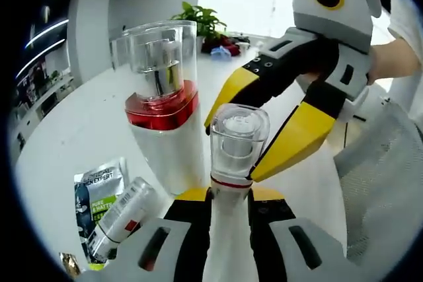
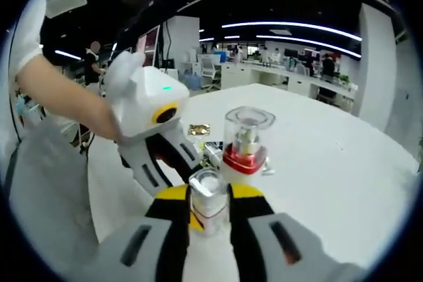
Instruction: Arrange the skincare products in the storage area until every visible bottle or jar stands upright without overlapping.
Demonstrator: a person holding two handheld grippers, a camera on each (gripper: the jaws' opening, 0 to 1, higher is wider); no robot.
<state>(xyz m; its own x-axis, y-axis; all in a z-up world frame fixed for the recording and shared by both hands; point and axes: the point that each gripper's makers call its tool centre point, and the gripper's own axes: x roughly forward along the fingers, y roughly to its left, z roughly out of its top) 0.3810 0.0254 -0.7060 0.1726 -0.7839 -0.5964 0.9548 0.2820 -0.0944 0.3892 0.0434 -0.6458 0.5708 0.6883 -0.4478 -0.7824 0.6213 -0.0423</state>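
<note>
A small white bottle [image 1: 228,242] with a red ring and a clear cap [image 1: 239,133] stands upright between my left gripper's [image 1: 230,196] jaws, which are shut on its body. My right gripper [image 1: 232,151] comes in from the right, its yellow fingers [image 1: 291,140] pressed on either side of that cap. In the right gripper view the cap [image 2: 208,197] sits between my right gripper's [image 2: 210,200] jaws, with the left gripper [image 2: 192,166] just behind it. A larger white bottle [image 1: 164,104] with a red band and clear cap stands upright close by, also seen beyond the cap [image 2: 246,143].
On the white table [image 1: 73,137], a small silver tube [image 1: 122,214] lies on its side atop a grey sachet [image 1: 99,189]. A potted plant [image 1: 201,21] stands at the far edge. A person's hand [image 1: 390,61] holds the right gripper. A gold sachet [image 2: 198,128] lies farther back.
</note>
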